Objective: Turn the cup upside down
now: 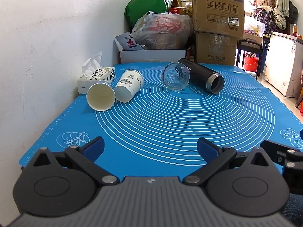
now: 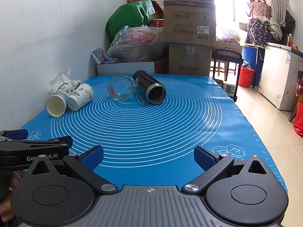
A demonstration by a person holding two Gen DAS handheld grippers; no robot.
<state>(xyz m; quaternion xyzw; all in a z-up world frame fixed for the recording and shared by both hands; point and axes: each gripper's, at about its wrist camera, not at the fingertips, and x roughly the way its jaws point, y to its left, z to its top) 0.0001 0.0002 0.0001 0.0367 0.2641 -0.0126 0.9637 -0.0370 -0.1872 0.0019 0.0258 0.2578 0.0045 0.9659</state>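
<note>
Several cups lie on their sides on the blue mat (image 1: 170, 123). A plain paper cup (image 1: 100, 97) lies at the left with its mouth toward me, next to a printed paper cup (image 1: 128, 89). A clear glass cup (image 1: 175, 78) and a black flask (image 1: 203, 76) lie further back. In the right wrist view they show as the plain cup (image 2: 56, 106), printed cup (image 2: 81, 96), glass (image 2: 121, 90) and flask (image 2: 149, 89). My left gripper (image 1: 150, 148) is open and empty near the mat's front edge. My right gripper (image 2: 148, 156) is open and empty beside it.
A tissue box (image 1: 96, 77) stands by the white wall at the left. Bags (image 1: 161, 32) and cardboard boxes (image 1: 217, 19) are stacked behind the table. The table's right edge drops to a tiled floor (image 2: 265, 117) with a white freezer (image 2: 280, 75).
</note>
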